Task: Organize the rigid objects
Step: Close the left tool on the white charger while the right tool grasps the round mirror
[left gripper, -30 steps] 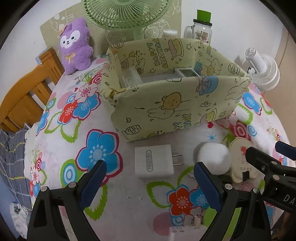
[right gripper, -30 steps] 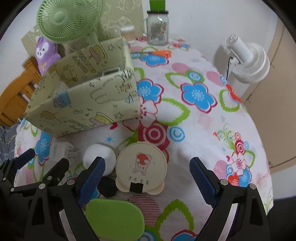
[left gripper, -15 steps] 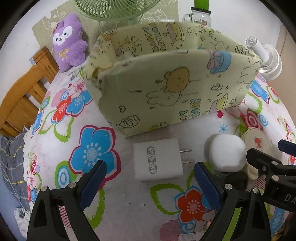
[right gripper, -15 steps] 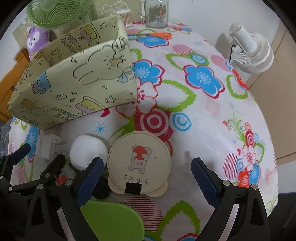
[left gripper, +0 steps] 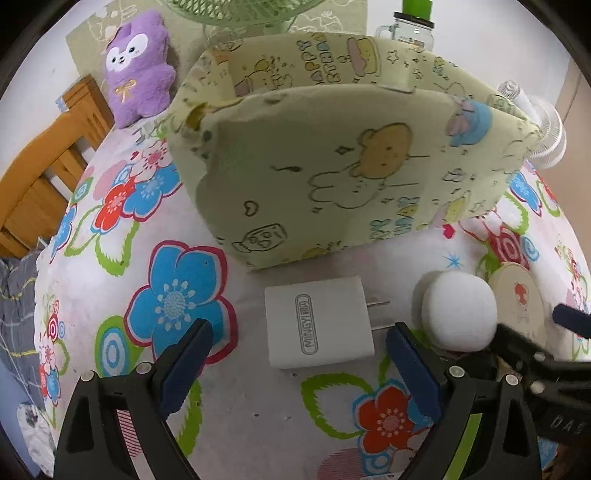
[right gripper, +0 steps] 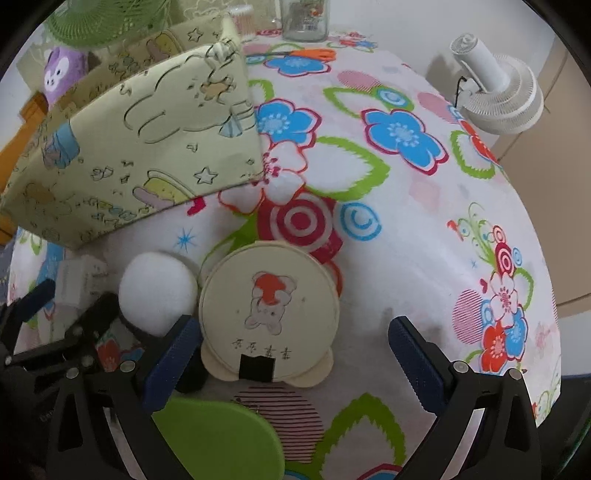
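A white plug charger [left gripper: 317, 323] lies on the flowered tablecloth, between the tips of my open left gripper [left gripper: 299, 354]; it also shows in the right wrist view [right gripper: 75, 282]. A white round puff [left gripper: 458, 314] [right gripper: 157, 291] lies to its right. A cream round mirror with a bear picture [right gripper: 267, 308] [left gripper: 521, 302] lies between the tips of my open right gripper [right gripper: 295, 350]. A yellow-green cartoon storage box [left gripper: 347, 162] [right gripper: 129, 147] stands just behind them. A flat green object [right gripper: 218, 439] lies under the right gripper.
A purple plush toy [left gripper: 138, 79], a green fan [left gripper: 255, 11] and a glass jar [left gripper: 412, 29] stand behind the box. A white desk fan [right gripper: 498, 96] is at the table's far right. A wooden chair [left gripper: 40, 173] stands left of the table [right gripper: 388, 240].
Both grippers have moved down and forward toward the table. The charger, the mirror and the box now look larger and closer. Both grippers stay open.
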The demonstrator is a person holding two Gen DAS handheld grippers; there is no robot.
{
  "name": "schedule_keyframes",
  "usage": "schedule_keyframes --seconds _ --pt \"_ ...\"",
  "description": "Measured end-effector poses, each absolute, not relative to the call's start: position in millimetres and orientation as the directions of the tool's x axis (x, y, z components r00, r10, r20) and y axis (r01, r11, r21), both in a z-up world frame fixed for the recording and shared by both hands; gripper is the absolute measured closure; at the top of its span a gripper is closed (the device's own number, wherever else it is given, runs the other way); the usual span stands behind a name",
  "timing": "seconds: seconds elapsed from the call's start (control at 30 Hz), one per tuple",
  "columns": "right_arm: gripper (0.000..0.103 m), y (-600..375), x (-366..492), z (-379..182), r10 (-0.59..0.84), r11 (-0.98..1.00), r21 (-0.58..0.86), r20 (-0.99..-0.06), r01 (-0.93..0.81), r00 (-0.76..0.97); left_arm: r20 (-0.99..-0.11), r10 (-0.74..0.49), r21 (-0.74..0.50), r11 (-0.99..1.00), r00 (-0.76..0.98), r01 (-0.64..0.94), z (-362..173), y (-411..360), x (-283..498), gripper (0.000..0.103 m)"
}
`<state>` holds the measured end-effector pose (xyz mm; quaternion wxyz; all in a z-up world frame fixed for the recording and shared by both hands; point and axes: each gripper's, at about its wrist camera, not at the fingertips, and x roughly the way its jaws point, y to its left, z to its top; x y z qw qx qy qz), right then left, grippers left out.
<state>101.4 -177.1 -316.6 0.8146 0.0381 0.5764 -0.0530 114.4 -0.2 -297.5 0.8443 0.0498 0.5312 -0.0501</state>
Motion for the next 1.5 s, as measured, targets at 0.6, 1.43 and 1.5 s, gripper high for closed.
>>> schedule_keyframes --seconds 0.6,1.43,1.5 --pt "0.021 -168.1 104.9 -311.0 -0.078 0.99 -0.024 -0.91 0.136 0.407 -0.897 -0.059 -0.01 0.993 0.439 0.114 -299.8 0.9 126.2 0.009" --pt "0.026 -170.5 105.3 -280.6 -0.062 0.994 -0.014 -0.892 0.11 0.448 -0.878 -0.077 -0.03 0.994 0.473 0.105 -264.6 -12.2 102.4 0.036" --pt "0.026 -171.5 103.7 -275.9 -0.06 0.994 -0.011 -0.89 0.11 0.451 -0.876 -0.076 -0.034 0.995 0.476 0.096 -258.5 -13.1 99.8 0.036"
